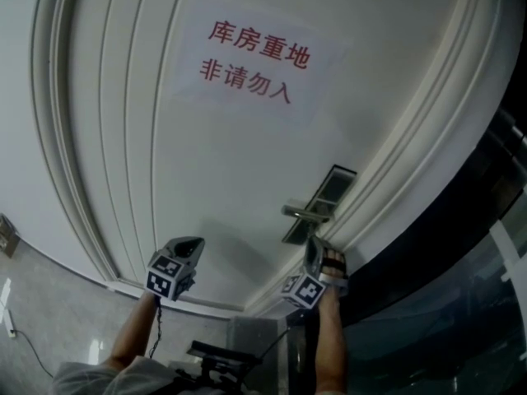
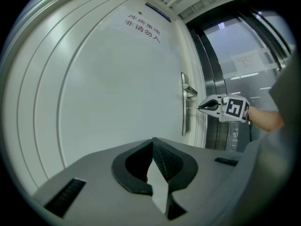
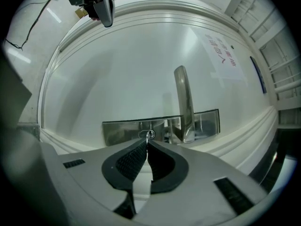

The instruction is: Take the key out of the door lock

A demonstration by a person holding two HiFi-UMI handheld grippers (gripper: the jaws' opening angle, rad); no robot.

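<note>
Key [image 3: 147,136] sits in door lock [image 3: 123,131], pinched by right tool [image 3: 146,143]; left tool [image 2: 153,141] pressed together, empty.

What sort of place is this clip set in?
Probably an indoor corridor outside a storeroom: a white panelled door with a red-lettered no-entry notice, a metal lever handle, glass partition alongside.

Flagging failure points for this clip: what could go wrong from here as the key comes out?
1. The right gripper holds the key only at its very tips, so it may slip off.
2. Pulling off-axis could jam or bend the key in the lock plate.
</note>
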